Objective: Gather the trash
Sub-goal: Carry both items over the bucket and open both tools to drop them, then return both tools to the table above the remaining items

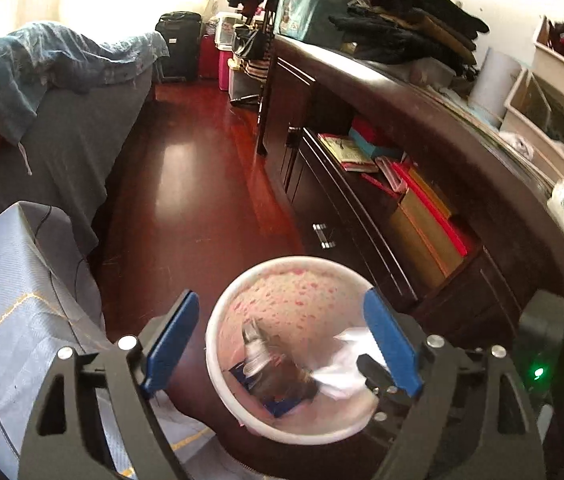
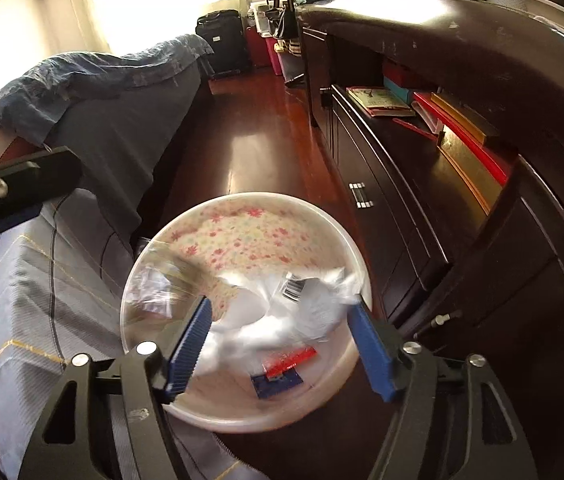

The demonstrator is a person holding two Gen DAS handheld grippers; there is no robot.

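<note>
Both grippers, left & right, spread wide over floral wastebasket, gripping nothing; white wrapper prob. dropping in.

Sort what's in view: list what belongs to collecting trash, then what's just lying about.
Belongs to the job:
- white waste bin
- crumpled white plastic
- red wrapper
- clear wrapper

Just lying about:
- books on the cabinet shelf
- folded dark clothes
- black suitcase

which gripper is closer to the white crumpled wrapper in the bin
Right. The right gripper hangs open directly over the white crumpled wrapper, which lies between its fingers. The left gripper is open above the bin's other side.
</note>
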